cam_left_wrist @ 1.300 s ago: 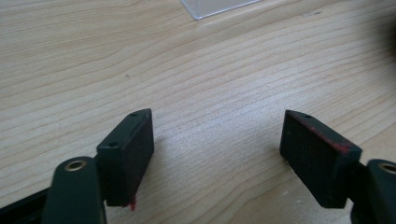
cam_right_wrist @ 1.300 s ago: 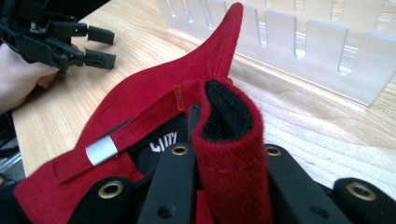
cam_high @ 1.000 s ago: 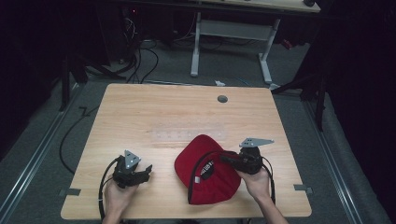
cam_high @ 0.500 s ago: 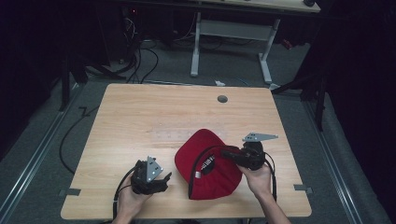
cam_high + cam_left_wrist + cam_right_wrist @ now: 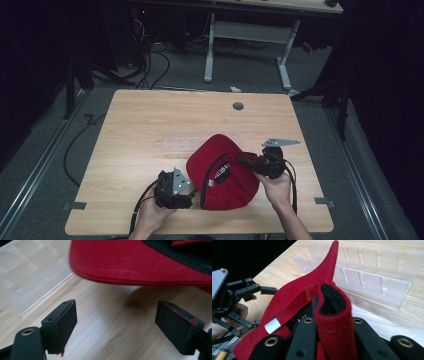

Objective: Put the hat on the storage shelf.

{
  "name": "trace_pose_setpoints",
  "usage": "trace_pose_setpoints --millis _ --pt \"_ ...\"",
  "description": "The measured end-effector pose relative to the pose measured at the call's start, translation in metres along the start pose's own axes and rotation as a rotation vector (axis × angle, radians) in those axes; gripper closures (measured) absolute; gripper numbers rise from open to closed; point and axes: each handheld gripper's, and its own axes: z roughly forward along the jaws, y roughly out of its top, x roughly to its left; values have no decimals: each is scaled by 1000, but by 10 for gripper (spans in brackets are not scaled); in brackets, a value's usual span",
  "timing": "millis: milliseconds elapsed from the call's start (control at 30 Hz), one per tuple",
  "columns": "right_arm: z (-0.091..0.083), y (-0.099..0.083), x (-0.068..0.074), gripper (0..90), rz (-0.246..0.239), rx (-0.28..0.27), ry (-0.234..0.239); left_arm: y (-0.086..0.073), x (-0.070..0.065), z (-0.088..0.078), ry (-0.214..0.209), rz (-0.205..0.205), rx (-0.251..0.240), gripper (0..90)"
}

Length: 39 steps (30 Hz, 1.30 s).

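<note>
A red cap (image 5: 225,185) with a black lining lies upside down near the wooden table's (image 5: 150,120) front edge. My right gripper (image 5: 241,161) is shut on the cap's rear band (image 5: 334,315), whose red fabric and black lining bulge up between the jaws. My left gripper (image 5: 190,192) sits just left of the cap and points at it. Its jaws have just been opening. In the left gripper view my left gripper (image 5: 117,312) stands open with bare wood between its pads, and the cap's edge (image 5: 140,267) hangs a little ahead of them.
A clear slotted acrylic rack (image 5: 372,272) lies on the table just beyond the cap, faint in the high view as the rack (image 5: 172,145). A grey grommet (image 5: 238,106) sits near the far edge. A white desk frame (image 5: 250,35) and cables stand on the floor behind.
My left gripper has moved right along the front edge, up beside the cap, and its jaws stand wider. The right gripper keeps its hold on the cap in place.
</note>
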Motion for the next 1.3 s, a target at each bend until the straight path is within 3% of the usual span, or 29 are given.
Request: trace_pose_setpoints --millis 267,667,1133,1300 --pt "5 3 3 831 10 10 18 5 -7 2 -26 -7 -13 156" --pt "9 0 4 830 6 50 3 10 -5 -3 -15 -40 -52 155" --pt "11 -1 5 828 9 82 -16 13 -10 -7 -26 -2 -73 161" --pt "13 -2 6 827 7 110 -14 15 -12 -6 -5 29 -77 193"
